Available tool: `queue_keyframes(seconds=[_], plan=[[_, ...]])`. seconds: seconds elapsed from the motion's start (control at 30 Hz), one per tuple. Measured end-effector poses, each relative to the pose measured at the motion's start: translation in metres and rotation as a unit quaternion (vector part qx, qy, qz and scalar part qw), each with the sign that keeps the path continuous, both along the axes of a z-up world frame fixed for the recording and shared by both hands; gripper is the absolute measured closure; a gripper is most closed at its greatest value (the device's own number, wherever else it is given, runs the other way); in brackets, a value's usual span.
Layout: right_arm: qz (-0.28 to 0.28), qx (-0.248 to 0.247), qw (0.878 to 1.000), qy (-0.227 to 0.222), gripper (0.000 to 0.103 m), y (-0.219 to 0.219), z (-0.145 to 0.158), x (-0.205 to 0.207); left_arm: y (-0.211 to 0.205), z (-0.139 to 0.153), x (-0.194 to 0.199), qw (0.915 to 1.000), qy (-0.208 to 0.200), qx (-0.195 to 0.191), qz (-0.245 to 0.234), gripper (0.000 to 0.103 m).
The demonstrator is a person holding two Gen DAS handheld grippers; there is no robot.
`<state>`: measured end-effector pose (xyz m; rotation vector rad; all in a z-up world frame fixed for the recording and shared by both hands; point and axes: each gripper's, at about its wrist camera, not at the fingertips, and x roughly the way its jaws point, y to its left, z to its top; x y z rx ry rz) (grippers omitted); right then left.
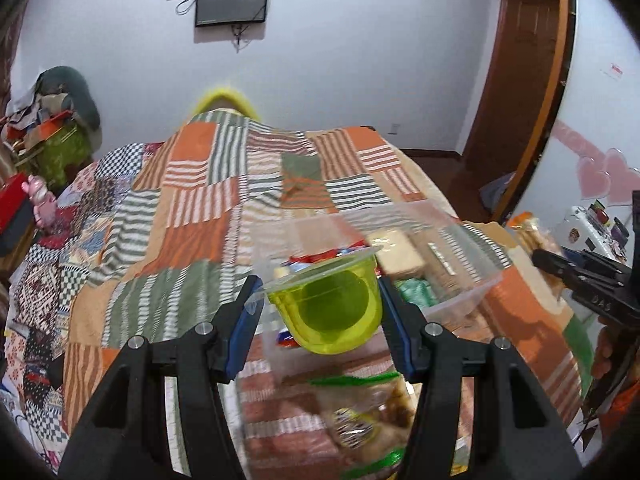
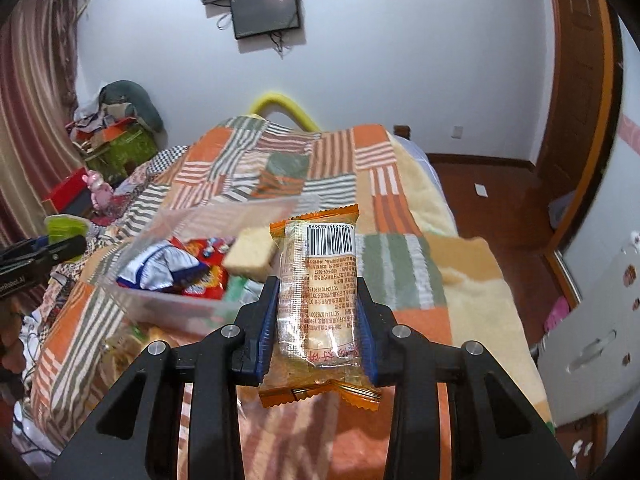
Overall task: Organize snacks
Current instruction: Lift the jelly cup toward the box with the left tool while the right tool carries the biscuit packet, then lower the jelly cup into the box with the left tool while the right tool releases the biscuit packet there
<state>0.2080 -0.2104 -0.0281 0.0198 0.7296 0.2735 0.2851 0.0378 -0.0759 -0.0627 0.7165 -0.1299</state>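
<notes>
Left wrist view
- Left gripper (image 1: 322,300): fingers closed on a yellow-green jelly cup (image 1: 330,304), one blue pad against each side of the cup.
- Jelly cup: tilted with its base toward the camera, held in the air in front of the clear plastic bin (image 1: 460,300).
- Clear plastic bin: rests on the patchwork quilt (image 1: 192,208) of the bed; inside it show red wrappers and a pale wafer block (image 1: 394,250).
- Loose snack packets (image 1: 360,412): lie on the quilt on the near side of the bin, blurred.
- Right gripper (image 1: 552,260): seen at the right edge, to the right of the bin, with an orange packet at its tip.

Right wrist view
- Right gripper (image 2: 316,320): fingers narrow, clamped on an orange-edged wafer packet (image 2: 316,300) from both sides.
- Wafer packet: upright between the pads, barcode side facing the camera, just to the right of the clear plastic bin (image 2: 172,300) and above the quilt (image 2: 400,264).
- Bin contents: a blue-and-white pouch (image 2: 160,272), red wrappers (image 2: 204,276) and the wafer block (image 2: 250,256).
- Left gripper (image 2: 78,242): enters from the left edge, to the left of the bin, a green cup at its tip.
</notes>
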Motion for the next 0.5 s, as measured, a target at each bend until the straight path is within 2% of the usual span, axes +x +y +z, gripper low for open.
queue_keyframes(seconds=[0.2, 0.5], plan=[[0.017, 0.013, 1.0, -0.005, 0.071, 0.017, -0.001, 0.015, -0.023, -0.002, 0.017, 0.9998, 0.006, 0.002, -0.019, 0.046], [0.039, 0.018, 0.999, 0.007, 0.071, 0.036, -0.011, 0.041, -0.049, -0.027, 0.053, 0.9979, 0.044, -0.002, -0.047, 0.046]])
